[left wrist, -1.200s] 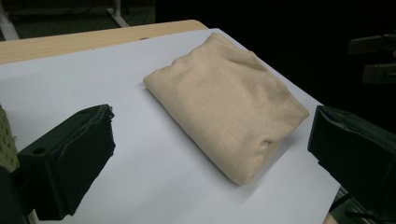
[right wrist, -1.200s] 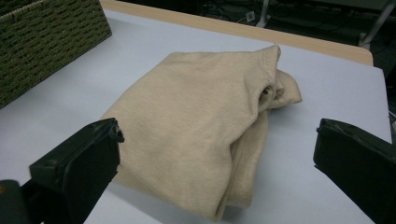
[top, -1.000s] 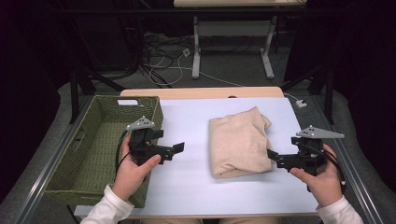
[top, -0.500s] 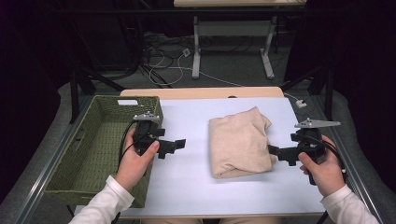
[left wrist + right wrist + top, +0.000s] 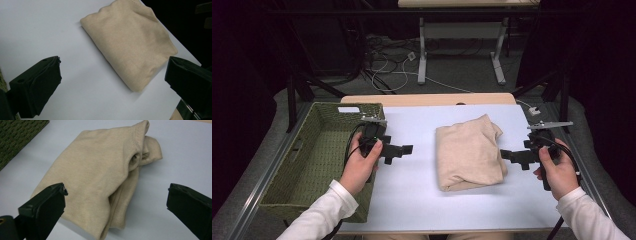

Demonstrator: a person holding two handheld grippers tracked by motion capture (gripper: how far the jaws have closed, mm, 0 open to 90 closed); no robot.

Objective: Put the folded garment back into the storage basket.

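Note:
A folded beige cloth [image 5: 469, 152] lies on the white table [image 5: 412, 195], right of centre. My left gripper [image 5: 404, 150] hovers to its left, open, jaws pointing at the cloth with a gap of bare table between. In the left gripper view the cloth [image 5: 130, 42] sits ahead between the wide-apart jaws. My right gripper [image 5: 507, 155] is open too, its tips close to the cloth's right edge. The right gripper view shows the cloth [image 5: 100, 177] with its bunched folds just beyond the spread jaws.
A green woven basket [image 5: 292, 170] stands along the table's left side, right beside my left hand. A corner of the basket [image 5: 20, 135] appears in the right gripper view. Metal rails edge the table; desk legs and cables lie beyond.
Both hands have moved forward and slightly up the table. The right gripper has drawn nearer the cloth's right edge. The cloth has stayed put.

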